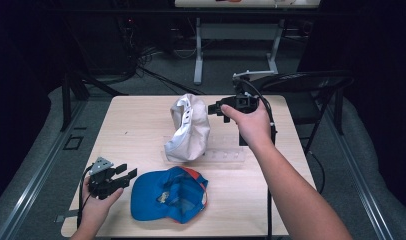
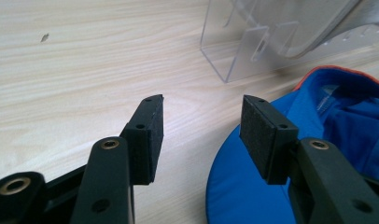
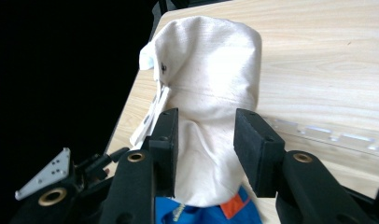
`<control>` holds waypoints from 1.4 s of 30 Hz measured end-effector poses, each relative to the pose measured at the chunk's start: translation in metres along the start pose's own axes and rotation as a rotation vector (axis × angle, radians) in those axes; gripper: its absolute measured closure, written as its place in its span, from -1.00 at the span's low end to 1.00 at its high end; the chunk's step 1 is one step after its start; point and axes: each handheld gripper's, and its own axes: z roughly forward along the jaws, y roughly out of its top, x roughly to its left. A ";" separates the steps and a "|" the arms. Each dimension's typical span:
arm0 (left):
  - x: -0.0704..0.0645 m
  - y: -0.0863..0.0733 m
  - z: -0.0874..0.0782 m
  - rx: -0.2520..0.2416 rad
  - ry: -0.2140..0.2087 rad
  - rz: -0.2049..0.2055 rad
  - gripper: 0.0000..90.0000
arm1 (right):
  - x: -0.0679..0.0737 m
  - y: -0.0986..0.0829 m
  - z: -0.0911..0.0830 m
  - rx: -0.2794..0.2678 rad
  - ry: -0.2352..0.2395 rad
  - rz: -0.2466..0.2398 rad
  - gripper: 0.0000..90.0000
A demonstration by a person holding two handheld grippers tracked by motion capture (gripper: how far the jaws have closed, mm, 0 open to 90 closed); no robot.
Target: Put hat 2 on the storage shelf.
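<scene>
A white cap (image 1: pixel 188 127) sits propped on a clear acrylic stand (image 1: pixel 226 156) at the middle of the wooden table (image 1: pixel 136 125). In front of it lies a blue cap (image 1: pixel 168 195) with orange trim, upside down. My right gripper (image 1: pixel 213 109) is open just right of the white cap's top; in the right gripper view its jaws (image 3: pixel 205 121) frame the white cap (image 3: pixel 211 70) without touching it. My left gripper (image 1: pixel 127 171) is open, low at the front left. Its jaws (image 2: pixel 201 116) point past the blue cap's brim (image 2: pixel 243 196), and the clear stand (image 2: pixel 253 46) lies beyond.
A black folding chair (image 1: pixel 311 90) stands off the table's far right corner. Another table's white legs (image 1: pixel 198 50) and cables are on the floor behind. The left half of the table is bare wood. The left gripper (image 3: pixel 99 163) appears low in the right gripper view.
</scene>
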 end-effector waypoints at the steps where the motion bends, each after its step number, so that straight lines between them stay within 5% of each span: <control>1: 0.000 0.000 0.000 0.002 0.001 -0.004 0.11 | -0.001 -0.003 -0.003 -0.005 -0.006 -0.014 0.32; 7: 0.000 -0.001 -0.002 0.011 -0.005 0.010 0.12 | -0.008 -0.029 -0.015 -0.002 -0.031 -0.089 0.22; 17: 0.000 -0.005 -0.005 0.028 -0.005 0.028 0.11 | -0.033 -0.074 -0.018 -0.001 -0.013 -0.089 0.28; 30: 0.002 -0.012 -0.002 0.036 -0.010 0.034 0.10 | -0.059 -0.136 0.013 0.040 -0.043 -0.092 0.32; 42: -0.001 -0.013 0.003 0.047 -0.002 0.049 0.10 | -0.074 -0.167 0.042 0.097 -0.047 -0.067 0.38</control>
